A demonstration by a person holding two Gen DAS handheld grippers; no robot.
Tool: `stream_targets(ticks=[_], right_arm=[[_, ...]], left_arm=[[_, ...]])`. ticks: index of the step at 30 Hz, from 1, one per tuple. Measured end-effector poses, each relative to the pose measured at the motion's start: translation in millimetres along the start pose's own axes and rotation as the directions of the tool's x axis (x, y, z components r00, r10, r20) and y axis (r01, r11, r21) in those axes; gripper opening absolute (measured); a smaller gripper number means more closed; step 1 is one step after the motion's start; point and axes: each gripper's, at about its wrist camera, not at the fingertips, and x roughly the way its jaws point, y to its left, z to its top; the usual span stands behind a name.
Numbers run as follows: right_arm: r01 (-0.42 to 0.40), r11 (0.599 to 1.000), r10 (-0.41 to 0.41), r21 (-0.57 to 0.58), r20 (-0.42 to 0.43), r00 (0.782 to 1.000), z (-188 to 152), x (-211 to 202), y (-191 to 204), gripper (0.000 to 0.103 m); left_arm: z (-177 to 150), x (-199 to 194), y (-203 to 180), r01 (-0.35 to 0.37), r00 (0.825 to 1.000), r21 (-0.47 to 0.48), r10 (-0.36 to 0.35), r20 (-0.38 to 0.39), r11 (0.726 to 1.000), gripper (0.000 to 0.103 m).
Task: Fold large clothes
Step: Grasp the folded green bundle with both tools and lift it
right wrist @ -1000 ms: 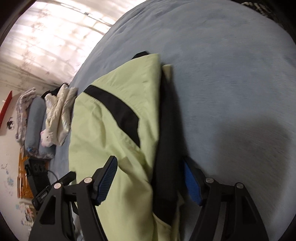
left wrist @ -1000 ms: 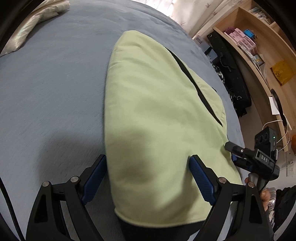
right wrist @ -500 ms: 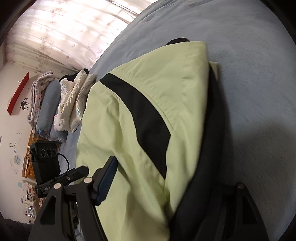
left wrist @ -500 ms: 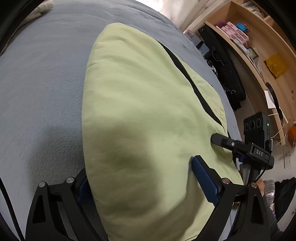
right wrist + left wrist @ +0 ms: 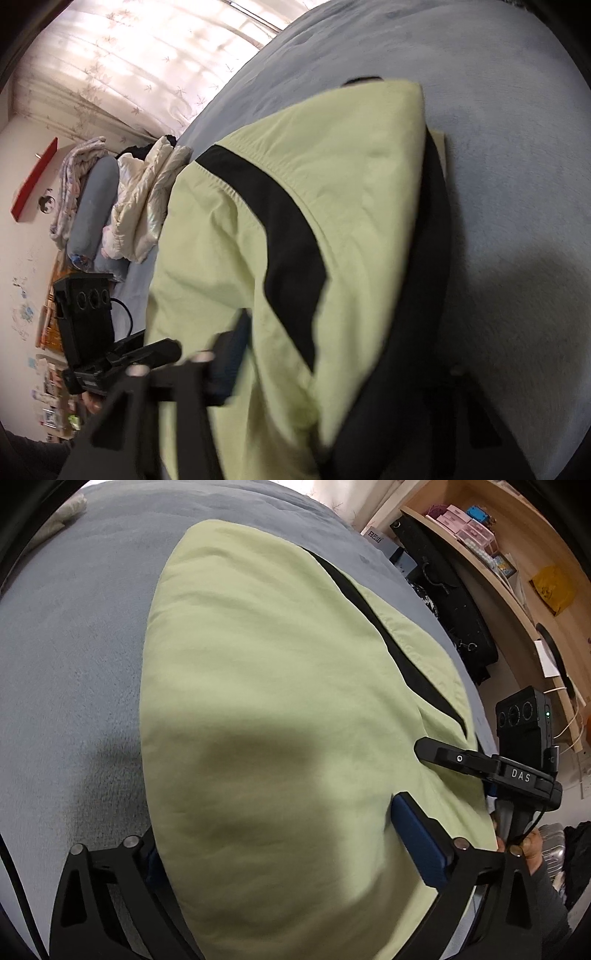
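Observation:
A light green jacket (image 5: 266, 686) with a black stripe (image 5: 288, 251) and black lining lies folded on the blue-grey bed (image 5: 74, 646). My left gripper (image 5: 288, 853) stands open astride its near end. The left finger is tucked beside and under the fabric edge, and the right pad (image 5: 421, 842) rests on top. My right gripper (image 5: 347, 362) is at the jacket's other near corner. Its jaws are closing around the thick fold of green cloth and black lining; the left finger (image 5: 229, 350) is blurred against the cloth and the right finger is mostly hidden behind the lining.
Bundled bedding and a grey pillow (image 5: 110, 206) lie at the bed's far end by the curtain (image 5: 129, 55). Wooden shelves (image 5: 480, 554) and a black bag (image 5: 454, 602) stand beside the bed. A person's hand (image 5: 532, 849) holds the right gripper's handle.
Both grippers slid further onto the jacket's near end. The right gripper's left finger has since swung inward against the cloth. The left jaws stay wide.

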Motion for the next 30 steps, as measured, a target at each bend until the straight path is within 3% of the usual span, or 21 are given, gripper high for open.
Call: stream_targets(ticks=[10, 12, 17, 23, 30], right_arm=[[0.041, 0.998, -0.038, -0.057, 0.049, 0.998, -7.1, -16.0, 30.1, 0.013], [0.055, 0.995, -0.049, -0.085, 0.069, 0.996, -9.8, -22.3, 45.4, 0.012], [0.082, 0.987, -0.071, -0.14, 0.081, 0.994, -22.7, -30.0, 81.5, 0.012], [0.06, 0.987, -0.052, -0.15, 0.059, 0.997, -55.2, -32.8, 118.1, 0.012], [0.015, 0.983, -0.006, -0.185, 0.046, 0.999, -88.7, -24.8, 180.2, 0.012]], left_arm=[[1.3, -24.1, -33.4, -0.119, 0.988, 0.047, 0.114, 0.101, 0.992, 0.044], [2.2, -32.2, -36.2, -0.128, 0.986, 0.043, 0.122, 0.113, 0.991, 0.04], [-6.0, -58.8, -45.2, -0.173, 0.978, 0.056, 0.165, 0.126, 0.983, 0.035], [-30.2, -102.2, -40.3, -0.201, 0.974, 0.053, 0.193, 0.12, 0.978, 0.034], [-66.7, -176.0, -3.7, -0.235, 0.964, 0.029, 0.229, 0.135, 0.972, 0.034]])
